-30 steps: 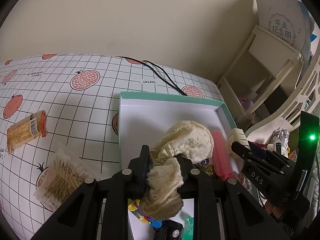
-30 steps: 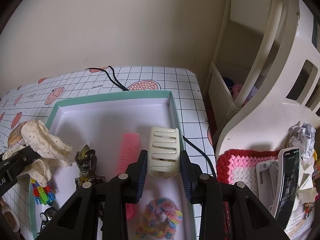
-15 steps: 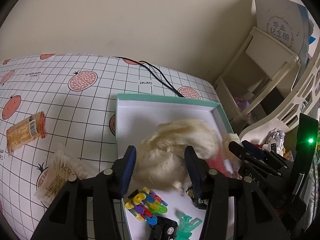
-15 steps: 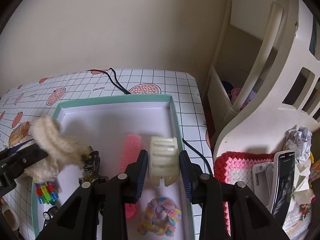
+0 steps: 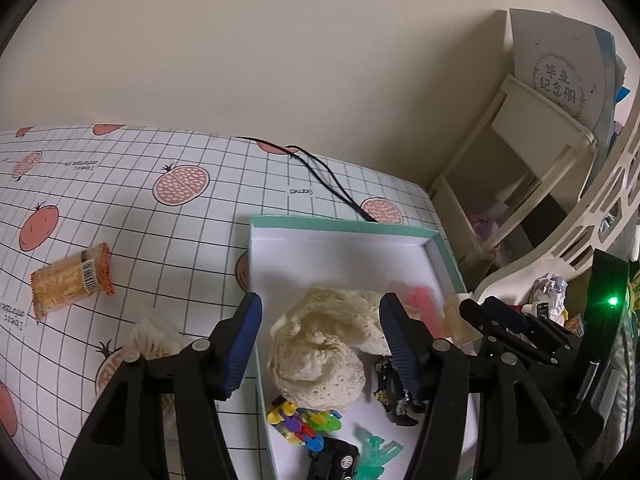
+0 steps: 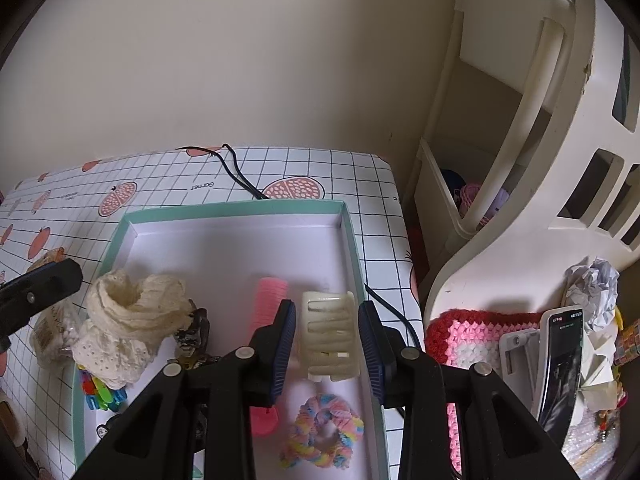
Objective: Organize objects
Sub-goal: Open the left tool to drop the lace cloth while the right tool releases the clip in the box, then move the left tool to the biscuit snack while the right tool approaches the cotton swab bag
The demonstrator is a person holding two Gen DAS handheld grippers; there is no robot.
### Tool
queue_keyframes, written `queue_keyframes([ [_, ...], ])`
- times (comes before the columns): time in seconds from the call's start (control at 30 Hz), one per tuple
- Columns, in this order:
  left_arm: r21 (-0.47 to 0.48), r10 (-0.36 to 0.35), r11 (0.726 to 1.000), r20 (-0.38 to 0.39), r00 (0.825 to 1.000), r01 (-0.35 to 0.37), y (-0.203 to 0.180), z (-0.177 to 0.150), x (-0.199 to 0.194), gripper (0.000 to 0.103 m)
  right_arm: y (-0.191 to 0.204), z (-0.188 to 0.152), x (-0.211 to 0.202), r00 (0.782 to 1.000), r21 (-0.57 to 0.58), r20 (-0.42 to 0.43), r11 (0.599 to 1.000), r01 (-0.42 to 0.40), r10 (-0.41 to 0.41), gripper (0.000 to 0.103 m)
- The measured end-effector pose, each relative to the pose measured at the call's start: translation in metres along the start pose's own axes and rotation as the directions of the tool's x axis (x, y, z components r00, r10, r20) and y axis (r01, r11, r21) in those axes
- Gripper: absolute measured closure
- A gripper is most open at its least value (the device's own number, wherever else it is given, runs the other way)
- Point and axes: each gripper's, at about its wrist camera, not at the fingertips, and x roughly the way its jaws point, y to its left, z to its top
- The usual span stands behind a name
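Left wrist view: the left gripper (image 5: 320, 346) stands wide open, holding nothing. The cream lace scrunchie (image 5: 324, 354) lies between its fingers without touching either pad, resting inside the teal-rimmed tray (image 5: 340, 225) near the tray's left wall. Beside it in the tray lie a dark toy figure (image 5: 394, 394), coloured clips (image 5: 300, 420), a toy car (image 5: 336, 454) and a pink comb (image 5: 424, 308). Outside the tray, towards the desk's left edge, a snack packet (image 5: 70, 282) and a bag of cotton swabs (image 5: 146, 338) are not yet stowed.

Right wrist view: the right gripper (image 6: 327, 342) is parted, its pads clear of the cream hair claw (image 6: 329, 334), which rests in the tray close to the right wall. A pastel scrunchie (image 6: 322, 432) lies nearer the camera.

Risks, as judged: the lace could snag a ridged pad on withdrawal and be dragged back over the left wall. The claw sits close between the right pads; a skewed retreat could knock it onto the pastel scrunchie or against the wall. The black cable (image 6: 240, 178) at the tray's far edge could catch a finger. The grippers work close together and could collide.
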Motion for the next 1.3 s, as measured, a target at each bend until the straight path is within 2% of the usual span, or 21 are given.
queue_keyframes([
  [0.03, -0.001, 0.007, 1.000, -0.003, 1.000, -0.007, 0.001, 0.000, 0.000, 0.041, 0.000, 0.000, 0.000, 1.000, 0.001, 0.001, 1.000, -0.002, 0.002, 0.053],
  [0.1, -0.002, 0.020, 1.000, -0.004, 1.000, -0.020, 0.003, -0.001, 0.001, 0.040, 0.001, -0.001, 0.000, 1.000, -0.001, 0.003, 1.000, -0.005, 0.005, 0.046],
  [0.17, 0.000, 0.037, 0.999, -0.007, 0.999, -0.037, 0.005, -0.001, 0.001, 0.035, 0.002, 0.000, 0.000, 1.000, -0.003, 0.004, 1.000, -0.008, 0.008, 0.044],
  [0.23, -0.002, 0.055, 0.998, -0.006, 0.998, -0.055, 0.007, -0.002, 0.001, 0.029, 0.003, 0.000, 0.000, 1.000, -0.002, 0.004, 1.000, -0.011, 0.011, 0.037],
  [0.33, -0.019, 0.074, 0.997, -0.010, 0.997, -0.074, 0.013, -0.002, 0.002, 0.027, 0.006, 0.000, 0.001, 1.000, -0.005, 0.005, 1.000, -0.020, 0.020, 0.031],
  [0.43, -0.031, 0.092, 0.995, -0.011, 0.996, -0.092, 0.018, -0.002, 0.002, 0.019, 0.009, 0.000, 0.000, 1.000, -0.013, 0.009, 1.000, -0.023, 0.023, 0.027],
  [0.77, -0.040, 0.133, 0.990, 0.004, 0.991, -0.133, 0.029, -0.001, -0.001, 0.016, 0.018, 0.001, -0.002, 0.999, -0.024, 0.016, 0.999, -0.030, 0.030, 0.011],
  [0.83, -0.038, 0.132, 0.991, 0.007, 0.991, -0.132, 0.029, -0.001, -0.001, 0.016, 0.018, 0.002, -0.003, 0.999, -0.025, 0.017, 0.999, -0.031, 0.032, 0.005],
  [1.0, -0.037, 0.138, 0.990, 0.008, 0.990, -0.138, 0.033, 0.000, 0.000, 0.015, 0.020, 0.002, -0.004, 0.999, -0.026, 0.016, 0.999, -0.032, 0.033, 0.000],
  [1.03, -0.041, 0.135, 0.990, 0.008, 0.991, -0.135, 0.034, 0.001, -0.001, 0.012, 0.020, 0.002, -0.004, 0.999, -0.027, 0.015, 0.999, -0.033, 0.033, 0.000],
  [1.07, -0.043, 0.133, 0.990, 0.008, 0.991, -0.133, 0.035, 0.001, -0.001, 0.000, 0.021, 0.002, -0.005, 0.999, -0.029, 0.016, 0.999, -0.032, 0.032, 0.000],
  [1.3, -0.026, 0.138, 0.990, 0.030, 0.990, -0.138, 0.040, 0.003, -0.004, 0.000, 0.026, 0.003, -0.005, 1.000, -0.036, 0.007, 0.999, -0.012, 0.012, 0.000],
])
